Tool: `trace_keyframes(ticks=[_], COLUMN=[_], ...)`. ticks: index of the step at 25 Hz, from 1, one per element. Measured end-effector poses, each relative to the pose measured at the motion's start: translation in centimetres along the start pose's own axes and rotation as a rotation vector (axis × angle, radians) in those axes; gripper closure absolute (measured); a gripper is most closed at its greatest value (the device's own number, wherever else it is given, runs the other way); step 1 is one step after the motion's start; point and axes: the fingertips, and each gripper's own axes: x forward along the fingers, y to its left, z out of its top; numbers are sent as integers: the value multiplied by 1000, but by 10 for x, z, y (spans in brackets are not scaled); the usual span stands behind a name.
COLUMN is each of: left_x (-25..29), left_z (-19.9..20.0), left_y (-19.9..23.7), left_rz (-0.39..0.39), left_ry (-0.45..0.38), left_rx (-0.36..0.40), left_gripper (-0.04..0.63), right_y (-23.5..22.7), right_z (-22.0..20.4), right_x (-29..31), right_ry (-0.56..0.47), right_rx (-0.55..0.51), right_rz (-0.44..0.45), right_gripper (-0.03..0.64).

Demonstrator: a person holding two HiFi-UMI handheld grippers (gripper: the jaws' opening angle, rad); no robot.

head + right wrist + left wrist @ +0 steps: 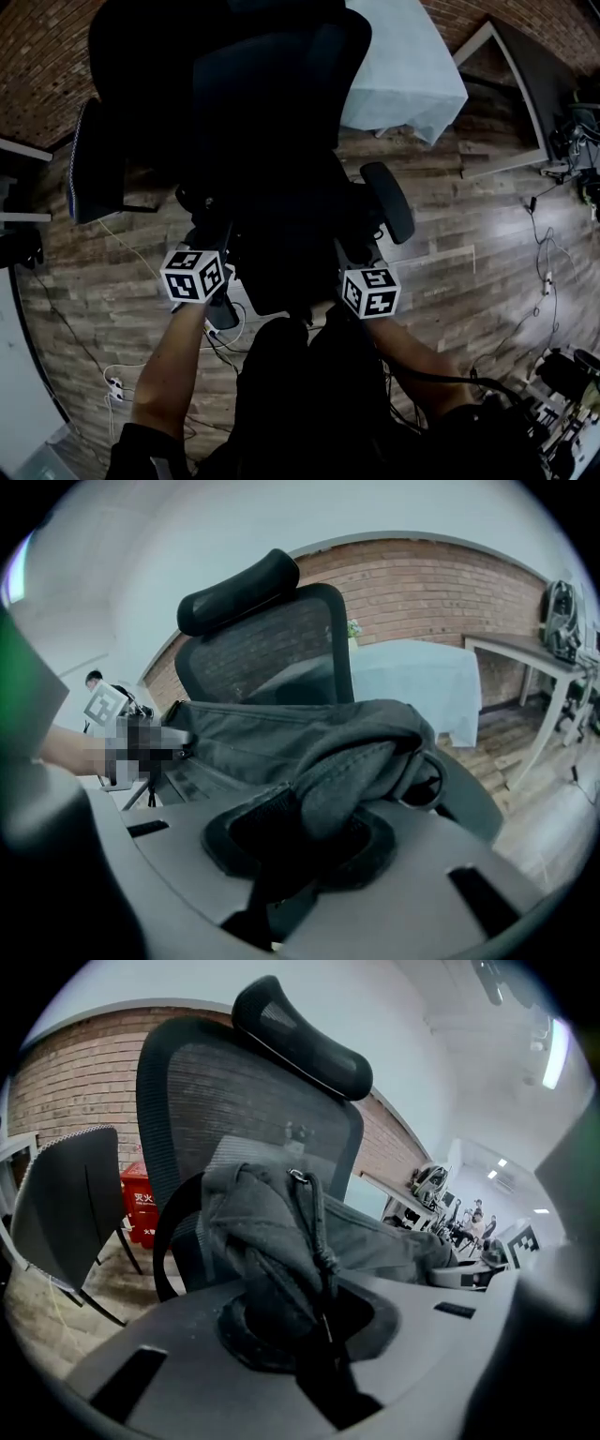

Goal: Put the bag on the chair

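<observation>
Bag: dark grey soft fabric bag [272, 1232], slack and creased, strung between the two grippers.
Bag details: a zip line with a cord [314, 1232] runs down the bunched end in the left gripper view. A metal ring [427, 780] hangs by the folded end in the right gripper view.
Bag location: held in front of the backrest of the chair [234, 1082], over its seat. Whether it touches the seat cannot be told.
Chair: black office chair with a mesh back, a padded headrest and an armrest [389, 202].
Left gripper: left gripper [291, 1316] has its jaws drawn narrow, pinching a bunch of the bag's fabric.
Right gripper: right gripper [300, 841] has its jaws narrow too, clamped on a thick fold of the bag.
Arms: left forearm [169, 366] and right forearm [417, 352] are bare. They reach forward from the lower edge of the head view, side by side, with the marker cubes level with each other.
Writing: red box [141, 1199] beside the chair bears white characters beginning 灭火; the rest is too small to read. The cubes carry black-and-white square patterns only.
Surroundings: second chair [66, 1194] at the left, cloth-covered table [412, 682] behind, plank floor [469, 253], brick wall [441, 583].
</observation>
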Motion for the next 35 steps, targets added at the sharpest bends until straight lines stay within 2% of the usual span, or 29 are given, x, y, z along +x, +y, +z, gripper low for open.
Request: trace_keyframes(ticks=[8, 18, 28, 35], left_x=[40, 70, 105, 124], left_z=[-50, -107, -143, -167], left_y=[7, 24, 33, 35], left_rz=[-2, 2, 57, 86], left_ry=[131, 226, 273, 329], left_rx=[25, 1, -65, -70], left_gripper=[532, 534, 534, 532], right_y=[-18, -28, -54, -68], right_z=[-52, -113, -137, -160], right_x=[24, 54, 84, 98], right_ry=[97, 173, 194, 233], right_rx=[30, 82, 116, 133], right_rz=[-25, -39, -63, -68], right_gripper=[525, 525, 525, 525])
